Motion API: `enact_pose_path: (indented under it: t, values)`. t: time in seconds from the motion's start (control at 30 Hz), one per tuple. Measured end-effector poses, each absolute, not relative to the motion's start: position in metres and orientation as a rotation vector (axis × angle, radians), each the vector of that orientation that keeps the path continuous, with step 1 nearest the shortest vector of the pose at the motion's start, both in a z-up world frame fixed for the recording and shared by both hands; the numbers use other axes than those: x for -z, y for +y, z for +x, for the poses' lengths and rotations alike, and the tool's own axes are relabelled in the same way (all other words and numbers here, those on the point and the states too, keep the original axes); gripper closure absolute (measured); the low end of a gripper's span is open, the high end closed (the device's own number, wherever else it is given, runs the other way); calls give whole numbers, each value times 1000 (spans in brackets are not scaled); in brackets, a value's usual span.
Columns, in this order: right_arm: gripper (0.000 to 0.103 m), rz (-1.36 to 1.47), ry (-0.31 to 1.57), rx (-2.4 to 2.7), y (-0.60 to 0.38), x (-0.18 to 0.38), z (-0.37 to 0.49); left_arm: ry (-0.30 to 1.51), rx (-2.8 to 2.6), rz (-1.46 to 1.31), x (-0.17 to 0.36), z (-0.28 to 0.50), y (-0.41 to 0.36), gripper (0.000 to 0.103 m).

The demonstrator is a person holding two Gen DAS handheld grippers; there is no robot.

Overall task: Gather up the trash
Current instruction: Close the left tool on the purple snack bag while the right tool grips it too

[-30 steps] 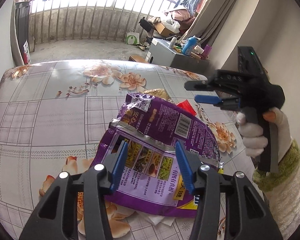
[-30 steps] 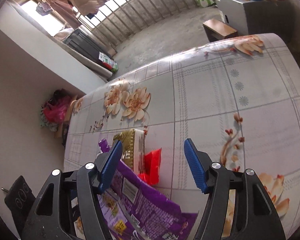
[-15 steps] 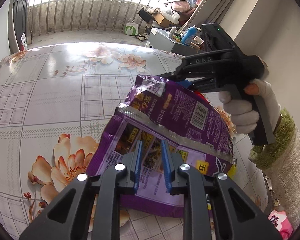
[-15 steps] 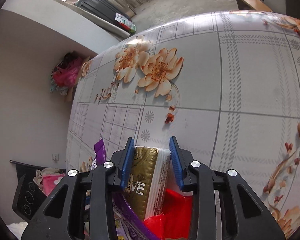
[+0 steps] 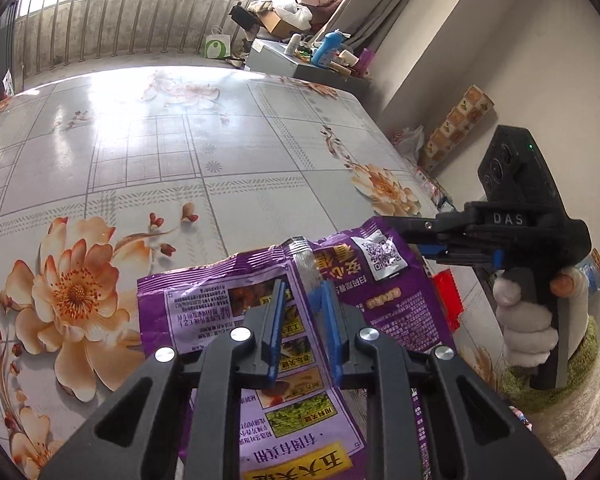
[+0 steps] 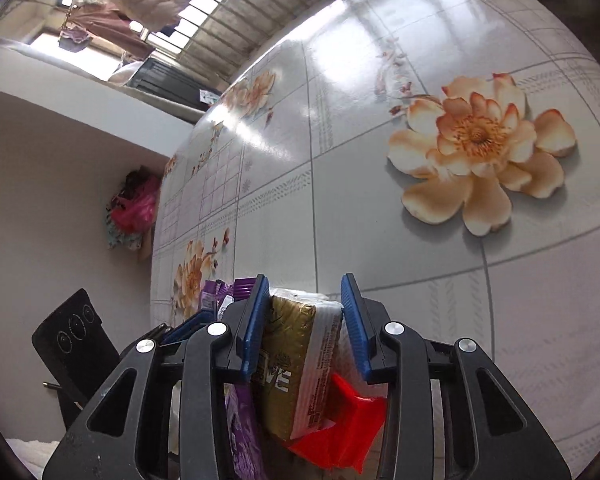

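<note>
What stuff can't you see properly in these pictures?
- Purple bag, left wrist view: bottom cut off by the picture edge, middle hidden by the left tongs.
- Gold packet, right wrist view: sides covered by the right tongs.
- Red wrapper, left wrist view: mostly behind the purple bag.

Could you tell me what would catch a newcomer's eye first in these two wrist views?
The big purple snack bag pinched in the left gripper, low in the left view. Next, the gold-and-white packet clamped in the right gripper with a red wrapper below it. Behind both spreads the glossy flowered tablecloth.
</note>
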State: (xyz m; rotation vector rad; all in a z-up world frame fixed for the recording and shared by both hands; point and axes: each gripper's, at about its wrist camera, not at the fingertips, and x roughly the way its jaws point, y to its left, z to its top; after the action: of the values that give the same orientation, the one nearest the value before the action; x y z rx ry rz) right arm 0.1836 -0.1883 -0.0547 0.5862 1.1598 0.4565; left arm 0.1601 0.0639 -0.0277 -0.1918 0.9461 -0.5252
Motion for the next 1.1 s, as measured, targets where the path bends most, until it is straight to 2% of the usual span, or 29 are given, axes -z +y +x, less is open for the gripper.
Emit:
enact_pose_path:
  t: [0.03,0.13,0.3,0.47,0.6,0.73,0.9,1.1]
  values:
    - [53,589,1126,-432,-193,49,177,937,525,-199,24,158,66,85]
    - [45,638,1020,-385,-219,29,162,897,528,-201,11,146,75,85]
    - [43,661,942,-408,-229,9,130,876,525,-169,-1,125,86,85]
    - [44,694,1080,-518,-199,43,97,925,522,-145,13,111,89,85]
    - [53,716,1181,-550,-173,68,87,967,527,-145,26,104,85,85]
    - [64,753,1195,-614,-152,71,91,1018,520,-150,38,108,81,85]
    - [67,610,1139,-644,-134,44,104,1033,525,-167,47,108,84,85]
    - [72,517,1147,-596,-110,47,123,1027,545,-179,50,107,89,85]
